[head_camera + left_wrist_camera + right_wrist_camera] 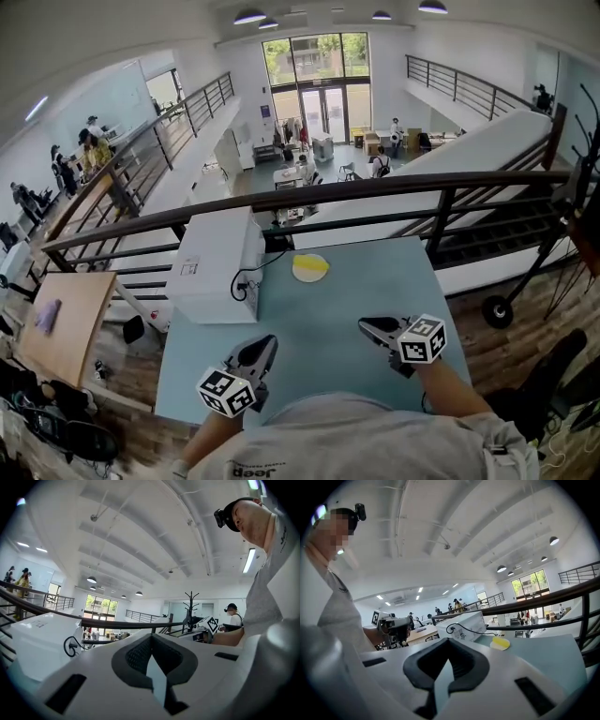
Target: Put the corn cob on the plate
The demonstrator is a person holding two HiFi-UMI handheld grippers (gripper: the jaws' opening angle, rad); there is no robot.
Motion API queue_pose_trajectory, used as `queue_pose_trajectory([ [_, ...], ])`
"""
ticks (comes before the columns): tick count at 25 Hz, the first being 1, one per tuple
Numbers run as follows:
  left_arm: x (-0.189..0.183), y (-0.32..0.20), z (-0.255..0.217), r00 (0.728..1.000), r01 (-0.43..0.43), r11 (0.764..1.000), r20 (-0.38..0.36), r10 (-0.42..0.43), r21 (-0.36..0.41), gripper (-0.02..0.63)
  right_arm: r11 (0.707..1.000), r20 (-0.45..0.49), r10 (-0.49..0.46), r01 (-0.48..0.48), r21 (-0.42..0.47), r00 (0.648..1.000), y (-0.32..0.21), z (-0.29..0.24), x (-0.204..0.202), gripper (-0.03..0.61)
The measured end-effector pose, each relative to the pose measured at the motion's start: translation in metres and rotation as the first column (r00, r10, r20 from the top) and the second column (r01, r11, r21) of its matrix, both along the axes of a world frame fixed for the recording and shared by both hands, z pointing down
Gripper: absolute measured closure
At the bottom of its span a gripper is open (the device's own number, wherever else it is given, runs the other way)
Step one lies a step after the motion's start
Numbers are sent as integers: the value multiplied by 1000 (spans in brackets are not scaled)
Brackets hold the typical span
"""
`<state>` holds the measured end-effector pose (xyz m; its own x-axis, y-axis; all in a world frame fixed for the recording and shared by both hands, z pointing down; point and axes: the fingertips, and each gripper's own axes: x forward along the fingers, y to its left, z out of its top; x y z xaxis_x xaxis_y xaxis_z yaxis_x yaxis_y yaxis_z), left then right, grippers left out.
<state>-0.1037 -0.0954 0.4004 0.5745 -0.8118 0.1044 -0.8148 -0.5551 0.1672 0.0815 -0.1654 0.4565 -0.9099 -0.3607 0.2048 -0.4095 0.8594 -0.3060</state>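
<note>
A yellow corn cob [314, 265] lies on a small white plate [302, 275] at the far middle of the teal table [328, 370]. In the right gripper view the corn cob [501, 641] on its plate [498, 647] shows ahead and to the right. My left gripper [268, 343] hovers over the near left part of the table, jaws together and holding nothing. My right gripper [365, 324] hovers over the near right part, also shut and empty. Both are well short of the plate. The left gripper [151, 637] and right gripper [447, 641] each show closed pads in their own views.
A white box [217, 265] with a black cable [246, 278] stands on the table's left side, beside the plate. A dark railing [375, 187] runs behind the table's far edge, with an open hall below. A wooden desk [61, 323] stands at the left.
</note>
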Motion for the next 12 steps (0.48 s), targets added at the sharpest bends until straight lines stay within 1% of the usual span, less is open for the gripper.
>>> queue_pose_trajectory([
  [4,-34,-9,-9,1000,-13,1000,-4,13,18,604,999,20,33,-34,8,999,4,-9,-18,561],
  [9,-80,-11,-20,1000,-19,999,-6,19,37,604,995,64,85,-81,-59,994,12,-10,-45,561],
  [12,-104,-7,-13,1000,-6,1000,-13,6,20,604,992,84,94,-87,-90,992,14,-8,-66,561],
])
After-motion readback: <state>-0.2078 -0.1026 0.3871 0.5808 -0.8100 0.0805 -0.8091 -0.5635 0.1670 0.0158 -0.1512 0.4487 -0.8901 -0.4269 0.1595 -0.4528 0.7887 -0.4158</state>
